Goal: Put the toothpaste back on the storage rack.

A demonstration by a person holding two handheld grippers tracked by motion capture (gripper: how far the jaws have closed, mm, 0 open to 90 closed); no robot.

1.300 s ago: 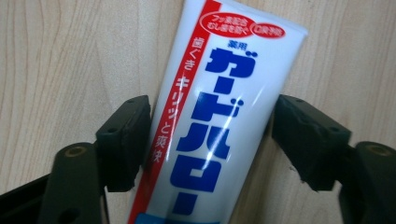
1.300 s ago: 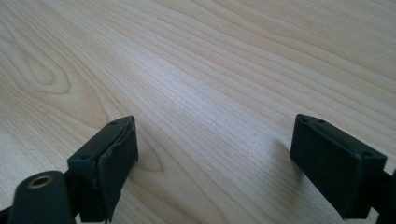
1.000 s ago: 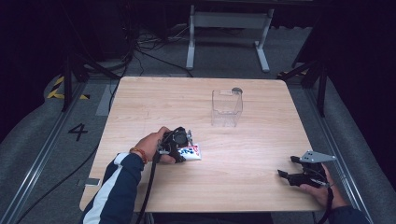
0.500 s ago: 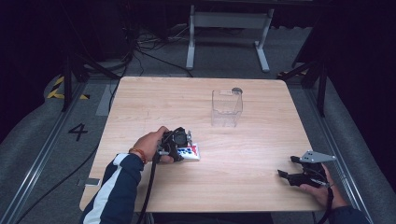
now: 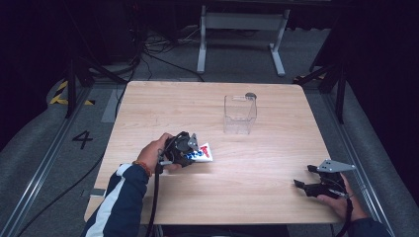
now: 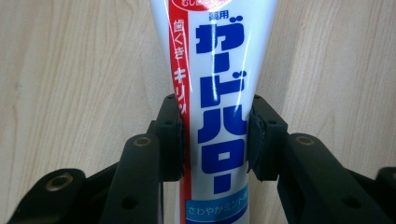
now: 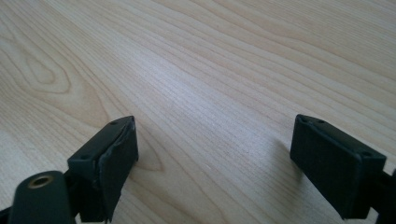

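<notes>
While the toothpaste tube (image 6: 215, 93) lies flat on the wooden table (image 5: 267, 168), left of centre, we have the left gripper (image 6: 215, 140) clamped across its body, pads touching both edges. To lift well, we judge: keep the squeeze light so the soft tube does not buckle, and raise it level. Tube is white, glossy, with blue Japanese lettering and a red stripe down one side. Clear plastic container (image 5: 239, 114) stands well apart, farther back. Right gripper (image 7: 212, 158) rests near the table's right front corner, jaws spread, holding nothing.

One toothpaste tube (image 6: 215, 116), one clear container (image 5: 239, 114), two tools.
</notes>
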